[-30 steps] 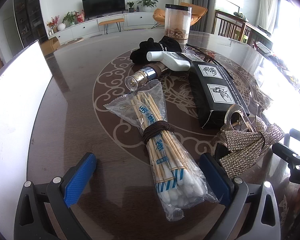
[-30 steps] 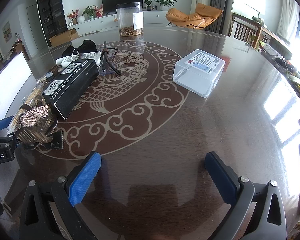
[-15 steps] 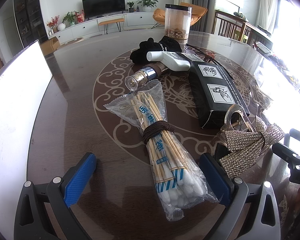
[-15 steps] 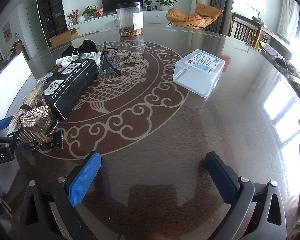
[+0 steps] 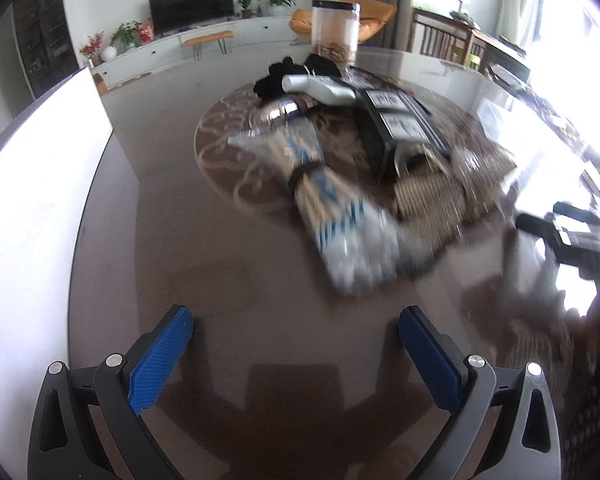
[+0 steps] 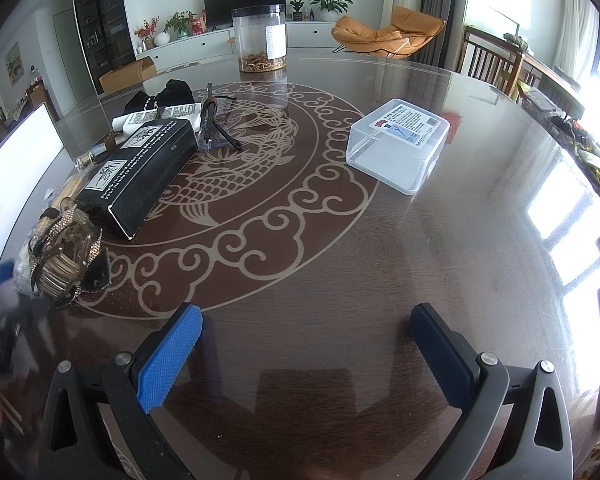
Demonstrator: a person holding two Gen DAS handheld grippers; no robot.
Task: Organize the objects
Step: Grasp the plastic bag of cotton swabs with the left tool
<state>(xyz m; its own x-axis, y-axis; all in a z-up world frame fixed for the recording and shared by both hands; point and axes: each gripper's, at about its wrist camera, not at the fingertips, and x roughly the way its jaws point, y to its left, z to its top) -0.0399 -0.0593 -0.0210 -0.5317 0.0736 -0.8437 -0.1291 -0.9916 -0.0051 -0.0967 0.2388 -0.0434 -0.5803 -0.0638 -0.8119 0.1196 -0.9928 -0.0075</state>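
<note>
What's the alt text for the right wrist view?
Open right gripper with blue-padded fingers hovers over a dark round table; ahead sit a clear lidded plastic box, a long black carton and a rhinestone hair clip.

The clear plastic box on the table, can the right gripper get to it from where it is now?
Probably yes. The right gripper is open and empty, and the clear plastic box sits ahead of it and slightly right with only bare table between them. The black carton lies off to the left.

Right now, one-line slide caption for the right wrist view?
Open right gripper hovers over the table; clear plastic box ahead, black box at left.
</note>
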